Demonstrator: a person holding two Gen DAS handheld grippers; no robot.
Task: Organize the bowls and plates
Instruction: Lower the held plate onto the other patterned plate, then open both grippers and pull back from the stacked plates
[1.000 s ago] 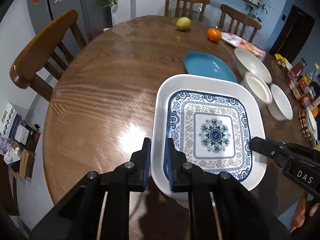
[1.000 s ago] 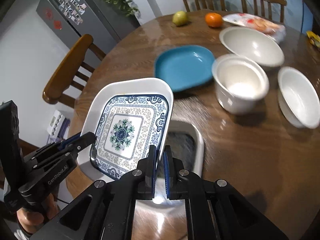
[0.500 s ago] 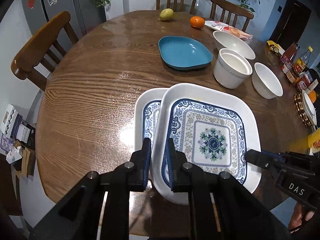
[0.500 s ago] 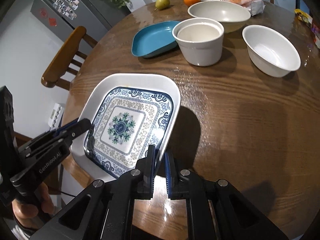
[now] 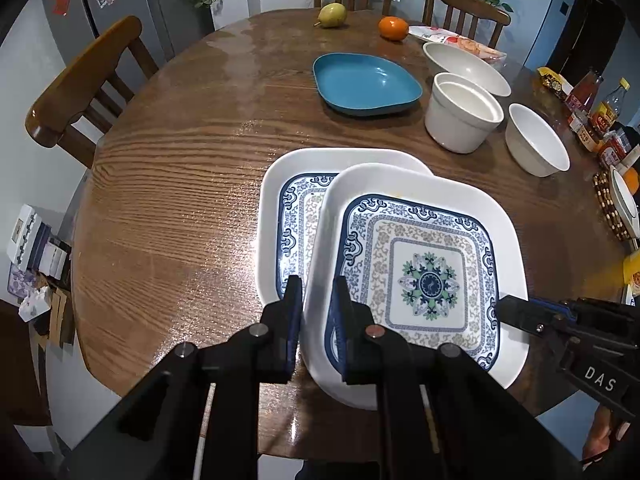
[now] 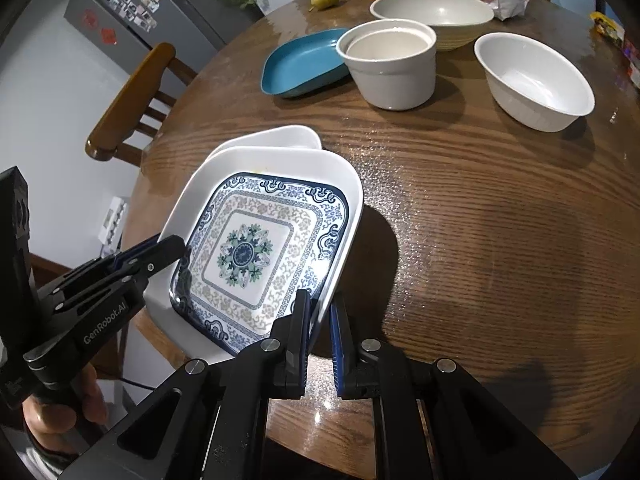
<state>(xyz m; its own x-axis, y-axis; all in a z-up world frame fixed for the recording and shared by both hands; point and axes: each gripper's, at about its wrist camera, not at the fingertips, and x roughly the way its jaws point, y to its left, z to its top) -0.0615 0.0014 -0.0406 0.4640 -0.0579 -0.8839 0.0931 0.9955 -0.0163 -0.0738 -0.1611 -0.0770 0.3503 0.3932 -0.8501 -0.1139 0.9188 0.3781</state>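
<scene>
A square white plate with a blue floral pattern (image 5: 428, 276) (image 6: 256, 252) is held tilted over a matching plate (image 5: 288, 208) (image 6: 280, 136) that lies on the round wooden table (image 5: 172, 200). My left gripper (image 5: 316, 312) is shut on the held plate's left rim; it also shows in the right wrist view (image 6: 176, 246). My right gripper (image 6: 320, 320) is shut on the opposite rim; it also shows in the left wrist view (image 5: 504, 310). A blue plate (image 5: 364, 84), a tall white bowl (image 5: 460, 116), a wide beige bowl (image 5: 464, 66) and a white bowl (image 5: 536, 140) stand farther back.
A pear (image 5: 332, 16), an orange (image 5: 394, 28) and a snack packet (image 5: 460, 40) lie at the far edge. Sauce bottles (image 5: 596, 116) and a coaster with a dish (image 5: 616, 208) are at the right. Wooden chairs (image 5: 80, 88) ring the table.
Both grippers carried the held plate back toward the near table edge and lowered it. The matching plate underneath has come into view, and the held plate now overlaps it.
</scene>
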